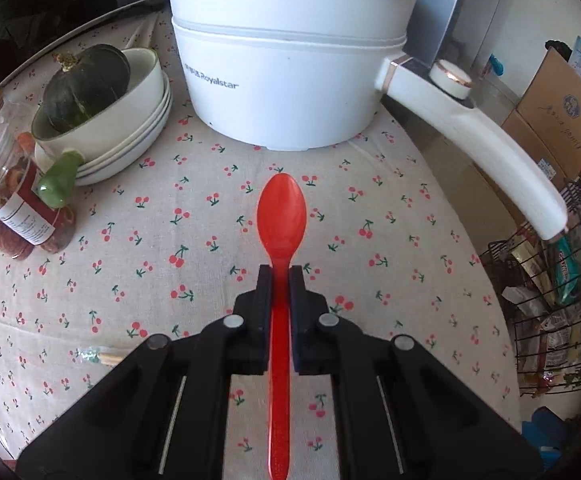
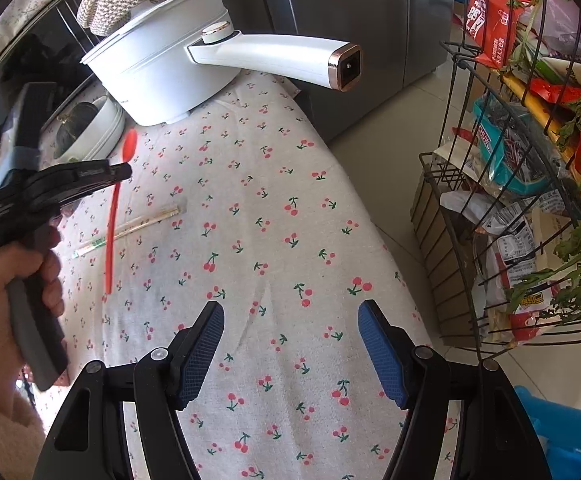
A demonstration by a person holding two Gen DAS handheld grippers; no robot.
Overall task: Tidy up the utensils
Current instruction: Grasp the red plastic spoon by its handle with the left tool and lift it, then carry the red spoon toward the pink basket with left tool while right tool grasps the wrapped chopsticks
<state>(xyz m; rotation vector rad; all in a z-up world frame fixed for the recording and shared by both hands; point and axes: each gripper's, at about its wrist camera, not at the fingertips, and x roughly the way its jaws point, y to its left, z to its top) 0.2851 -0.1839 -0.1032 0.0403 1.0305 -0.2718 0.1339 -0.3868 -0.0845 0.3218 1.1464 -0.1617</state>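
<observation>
My left gripper (image 1: 279, 270) is shut on a red plastic spoon (image 1: 282, 216), gripping its handle just behind the bowl and holding it above the cherry-print tablecloth (image 1: 370, 264). The spoon bowl points toward the white Royalstar pot (image 1: 286, 68). The right wrist view shows the same spoon (image 2: 114, 208) hanging from the left gripper (image 2: 124, 170) over a pair of chopsticks (image 2: 130, 226) lying on the cloth. My right gripper (image 2: 290, 340) is open and empty above the cloth near the table's right edge.
Stacked white bowls (image 1: 130, 136) hold a dark green squash (image 1: 86, 88) at the left. A green spoon rest (image 1: 58, 180) and a jar (image 1: 6, 196) stand beside them. The pot's long handle (image 1: 486, 152) sticks out right. A wire basket (image 2: 530, 184) of snacks stands off the table's right edge.
</observation>
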